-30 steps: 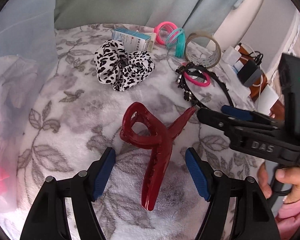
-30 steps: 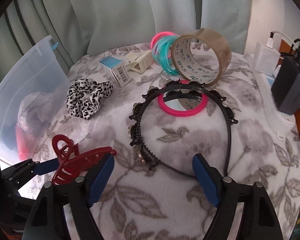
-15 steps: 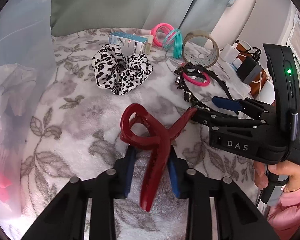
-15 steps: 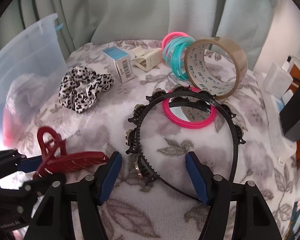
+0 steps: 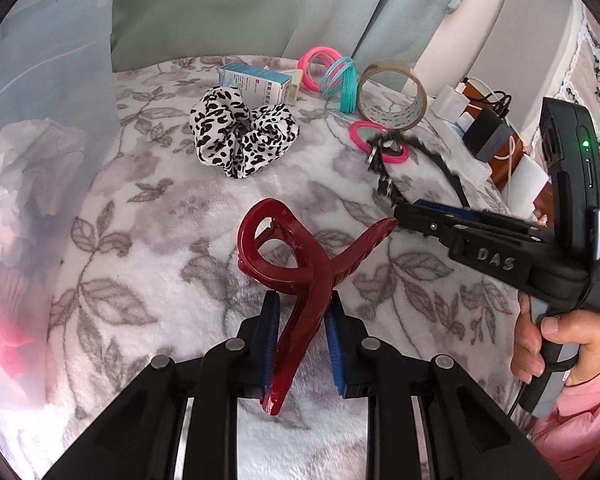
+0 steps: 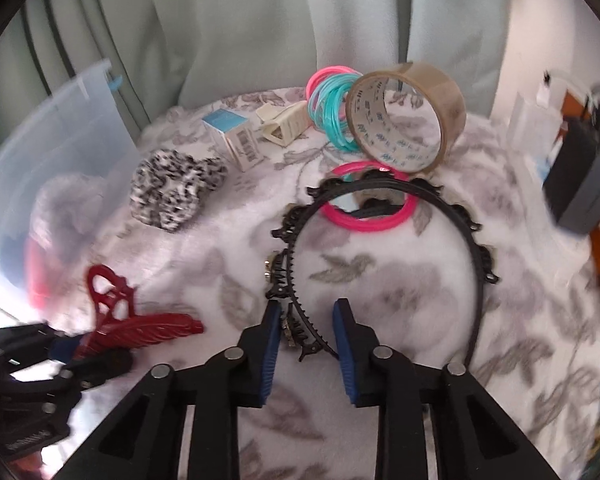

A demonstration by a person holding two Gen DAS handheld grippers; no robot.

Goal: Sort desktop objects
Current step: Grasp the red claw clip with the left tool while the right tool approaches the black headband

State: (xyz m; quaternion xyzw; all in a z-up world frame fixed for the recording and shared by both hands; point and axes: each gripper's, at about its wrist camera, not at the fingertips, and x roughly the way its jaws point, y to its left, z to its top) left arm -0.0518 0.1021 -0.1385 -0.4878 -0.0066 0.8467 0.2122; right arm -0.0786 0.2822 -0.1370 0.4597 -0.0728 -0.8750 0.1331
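Left gripper (image 5: 302, 342): jaws just closed, pinching the red hair claw (image 5: 300, 276).
Right gripper (image 6: 306, 334): jaws just narrowed around the black headband (image 6: 380, 200), gaps remaining.

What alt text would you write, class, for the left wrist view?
The left tongs are clamped on a dark red claw clip lying on a floral blanket. The right tongs reach in from the right beside a black headband.
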